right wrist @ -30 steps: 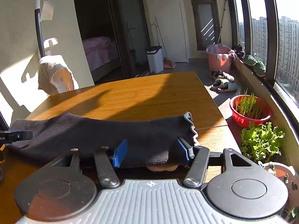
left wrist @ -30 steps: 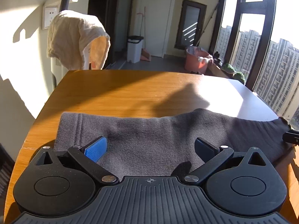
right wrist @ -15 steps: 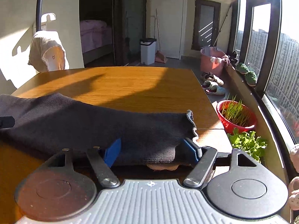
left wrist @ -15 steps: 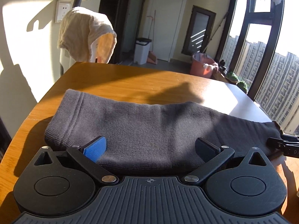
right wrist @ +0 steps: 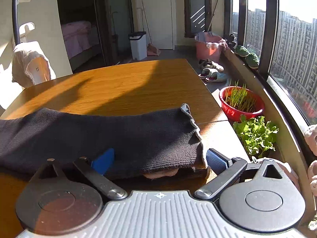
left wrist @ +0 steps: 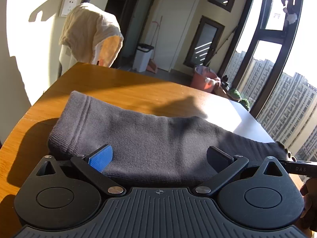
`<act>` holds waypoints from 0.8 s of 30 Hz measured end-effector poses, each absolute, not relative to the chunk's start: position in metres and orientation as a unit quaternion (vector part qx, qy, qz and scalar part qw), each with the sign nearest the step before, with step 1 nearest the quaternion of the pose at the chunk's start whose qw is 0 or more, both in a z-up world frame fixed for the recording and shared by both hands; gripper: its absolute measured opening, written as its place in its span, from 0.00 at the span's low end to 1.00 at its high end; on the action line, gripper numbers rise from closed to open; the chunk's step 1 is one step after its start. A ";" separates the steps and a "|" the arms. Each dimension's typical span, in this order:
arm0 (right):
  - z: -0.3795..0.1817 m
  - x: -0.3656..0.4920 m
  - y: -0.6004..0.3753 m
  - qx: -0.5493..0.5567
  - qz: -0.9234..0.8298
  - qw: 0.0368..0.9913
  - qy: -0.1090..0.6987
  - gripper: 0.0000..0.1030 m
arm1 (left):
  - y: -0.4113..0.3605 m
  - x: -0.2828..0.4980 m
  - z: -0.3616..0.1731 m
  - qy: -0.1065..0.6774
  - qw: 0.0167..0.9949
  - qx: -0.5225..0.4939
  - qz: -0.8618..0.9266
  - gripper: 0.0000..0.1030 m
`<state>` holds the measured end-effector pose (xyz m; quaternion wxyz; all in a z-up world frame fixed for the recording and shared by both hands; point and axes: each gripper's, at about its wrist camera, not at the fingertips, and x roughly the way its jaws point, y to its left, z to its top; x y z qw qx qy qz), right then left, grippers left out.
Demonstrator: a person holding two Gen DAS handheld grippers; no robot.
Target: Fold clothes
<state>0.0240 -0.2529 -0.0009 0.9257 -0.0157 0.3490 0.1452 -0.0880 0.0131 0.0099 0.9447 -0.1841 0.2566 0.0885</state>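
Note:
A dark grey knit garment [left wrist: 150, 136] lies folded into a long band across the wooden table [left wrist: 126, 87]. Its ribbed hem is at the left end. My left gripper [left wrist: 160, 158] is open, its jaws wide apart at the near edge of the cloth's left half. In the right wrist view the same garment [right wrist: 111, 134] ends in a frilled edge. My right gripper [right wrist: 160, 158] is open, its blue pads on either side of the cloth's right end. The cloth's near edge sits raised, with something pale under it. The right gripper's finger shows at the far right of the left wrist view.
A cream towel [left wrist: 89, 31] hangs over a chair at the table's far left corner. The table's right edge [right wrist: 214, 103] drops to a floor with a red bowl of grass [right wrist: 241, 103], a leafy plant [right wrist: 255, 132], shoes and a window wall. A bin [right wrist: 138, 45] stands by the far door.
Both grippers have drawn back toward me and lifted a little, so more of the garment shows ahead. The garment's near edge now sits between the open jaws. The jaws stay open.

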 end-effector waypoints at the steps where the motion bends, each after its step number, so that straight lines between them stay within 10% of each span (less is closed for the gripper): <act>1: -0.001 0.024 -0.253 -0.015 0.145 0.926 0.350 0.96 | 0.013 -0.088 0.010 0.257 0.945 -0.184 0.089 1.00; 24: -0.001 0.020 -0.251 -0.016 0.134 0.929 0.345 0.96 | 0.019 -0.088 0.008 0.244 0.944 -0.212 0.072 1.00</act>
